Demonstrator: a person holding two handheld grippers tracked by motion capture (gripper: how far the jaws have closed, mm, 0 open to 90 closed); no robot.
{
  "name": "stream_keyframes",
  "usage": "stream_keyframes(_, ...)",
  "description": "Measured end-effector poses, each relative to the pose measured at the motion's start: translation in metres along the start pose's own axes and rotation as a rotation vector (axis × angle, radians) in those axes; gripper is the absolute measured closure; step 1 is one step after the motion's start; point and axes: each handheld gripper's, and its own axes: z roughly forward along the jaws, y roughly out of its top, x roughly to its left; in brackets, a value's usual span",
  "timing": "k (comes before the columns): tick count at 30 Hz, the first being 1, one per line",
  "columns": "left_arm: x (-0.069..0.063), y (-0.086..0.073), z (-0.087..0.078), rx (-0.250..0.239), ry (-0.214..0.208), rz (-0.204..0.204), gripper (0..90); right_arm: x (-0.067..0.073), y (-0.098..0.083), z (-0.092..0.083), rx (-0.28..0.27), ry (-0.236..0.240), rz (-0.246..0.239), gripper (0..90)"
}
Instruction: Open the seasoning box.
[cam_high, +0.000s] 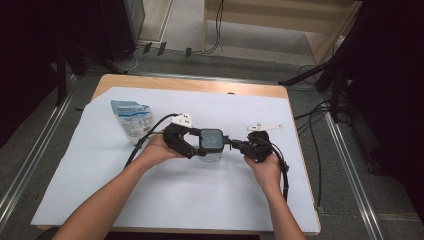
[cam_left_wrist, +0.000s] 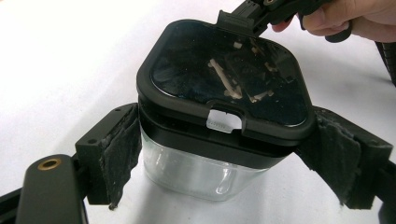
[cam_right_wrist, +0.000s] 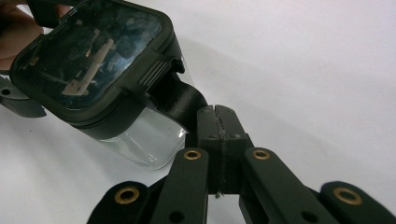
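A clear square container (cam_high: 212, 154) with a black lid (cam_high: 211, 139) stands on the white sheet at mid-table. My left gripper (cam_high: 196, 145) is closed around it. In the left gripper view its foam pads (cam_left_wrist: 122, 149) press the two sides of the container (cam_left_wrist: 187, 172) just under the lid (cam_left_wrist: 224, 70). My right gripper (cam_high: 232, 143) comes in from the right, and its jaws meet flat in the right gripper view (cam_right_wrist: 215, 116). Their tips pinch the black latch flap (cam_right_wrist: 180, 99) that sticks out below the lid's ridged edge (cam_right_wrist: 154, 74). The same gripper (cam_left_wrist: 240, 18) shows at the lid's far rim.
A pale blue-and-white pouch (cam_high: 131, 117) lies on the white sheet (cam_high: 200, 200) to the left of the container. The sheet covers most of the wooden table (cam_high: 190, 84). Cables trail from both grippers toward the near edge.
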Motion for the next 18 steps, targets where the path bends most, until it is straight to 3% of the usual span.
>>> stream_keyframes(11, -0.001, 0.011, -0.007, 0.038, -0.011, 0.026, 17.0, 0.000, 0.000, 0.000, -0.004, 0.007, -0.006, 90.0)
stream_keyframes(18, -0.001, 0.012, -0.011, 0.025, -0.026, 0.019, 17.7, 0.000, 0.000, 0.000, -0.005, 0.009, -0.005, 90.0)
